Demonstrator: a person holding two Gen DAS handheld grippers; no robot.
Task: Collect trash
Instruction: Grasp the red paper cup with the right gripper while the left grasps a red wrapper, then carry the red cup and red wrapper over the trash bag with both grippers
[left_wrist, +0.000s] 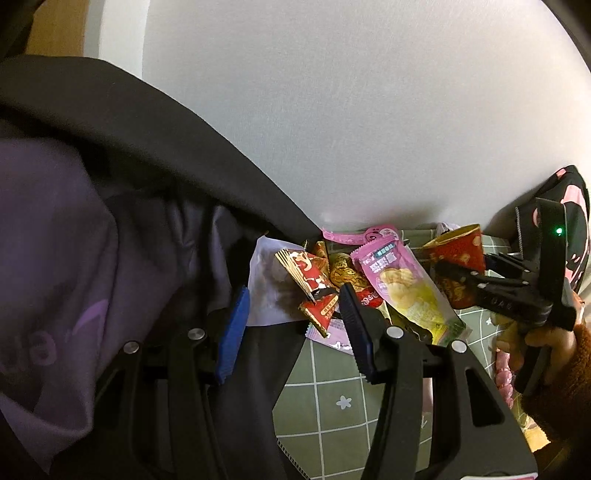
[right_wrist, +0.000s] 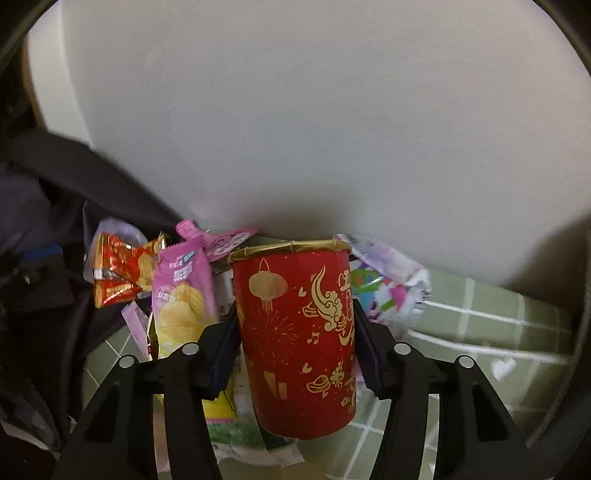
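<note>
The right gripper (right_wrist: 295, 332) brackets the upright red gold-printed paper cup (right_wrist: 295, 332), contents hidden, pads flanking it; whether they press is unclear. At nine o'clock, the half-open left gripper (left_wrist: 291, 328) holds nothing above snack wrappers (left_wrist: 402, 288).

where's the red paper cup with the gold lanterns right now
The red paper cup with gold lanterns stands upright between the right claw's open fingers in the right wrist view, on the green checked cloth, just right of the pink chip packet.

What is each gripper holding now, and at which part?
The left gripper holds nothing. The right gripper straddles the red cup at mid-height, but a firm grip cannot be told.
</note>
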